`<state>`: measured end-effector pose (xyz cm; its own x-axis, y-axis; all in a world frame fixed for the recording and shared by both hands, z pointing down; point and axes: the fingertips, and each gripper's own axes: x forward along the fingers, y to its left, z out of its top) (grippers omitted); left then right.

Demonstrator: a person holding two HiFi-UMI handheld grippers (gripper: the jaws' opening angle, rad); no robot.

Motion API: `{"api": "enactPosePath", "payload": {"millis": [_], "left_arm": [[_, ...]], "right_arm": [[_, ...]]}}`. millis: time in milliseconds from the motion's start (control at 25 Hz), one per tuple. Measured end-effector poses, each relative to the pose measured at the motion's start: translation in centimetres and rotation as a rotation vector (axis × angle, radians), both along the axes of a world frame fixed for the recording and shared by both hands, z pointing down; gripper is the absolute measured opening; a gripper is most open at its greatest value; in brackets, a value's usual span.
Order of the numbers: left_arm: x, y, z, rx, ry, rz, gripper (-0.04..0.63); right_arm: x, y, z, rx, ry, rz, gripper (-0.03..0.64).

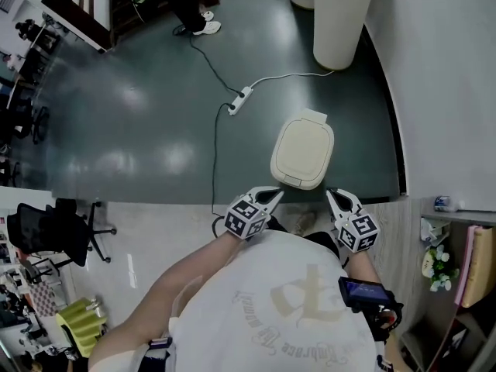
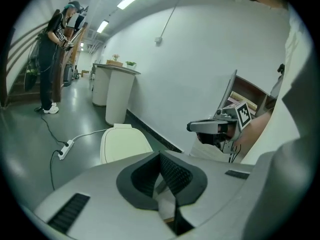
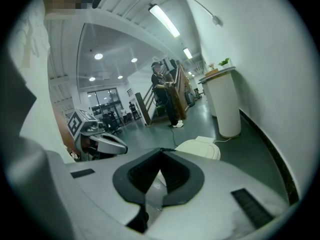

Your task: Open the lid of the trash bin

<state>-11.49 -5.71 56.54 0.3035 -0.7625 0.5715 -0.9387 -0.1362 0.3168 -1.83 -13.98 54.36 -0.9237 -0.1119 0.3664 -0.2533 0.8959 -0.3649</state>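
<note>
The cream trash bin (image 1: 302,152) stands on the dark floor just ahead of me, its lid down flat. My left gripper (image 1: 269,198) hovers near the bin's front left corner, a little short of it, and my right gripper (image 1: 335,201) is off the front right corner. Both have their jaws together with nothing between them. In the left gripper view the bin (image 2: 122,142) lies beyond the shut left gripper (image 2: 161,157), with the right gripper (image 2: 211,127) alongside. The right gripper view shows the bin (image 3: 201,146) past the shut right gripper (image 3: 161,152).
A white power strip (image 1: 240,99) with its cable lies on the floor beyond the bin. A tall white cylindrical stand (image 1: 339,22) rises at the back by the white wall (image 1: 442,84). A person (image 2: 55,59) stands far off. An office chair (image 1: 54,227) is at my left.
</note>
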Motion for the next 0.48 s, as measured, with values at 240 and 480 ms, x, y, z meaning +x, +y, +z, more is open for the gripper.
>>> {"api": "enactPosePath", "payload": {"millis": [240,480], "left_arm": [[1.0,0.3,0.8,-0.036,-0.043,0.068,0.012],[0.9,-0.2,2.1,-0.056,-0.094,0.161,0.012]], "right_arm": [[0.4,0.3,0.6,-0.019,0.011,0.005,0.005],[0.6,0.3,0.8,-0.028,0.020,0.056,0.004]]}}
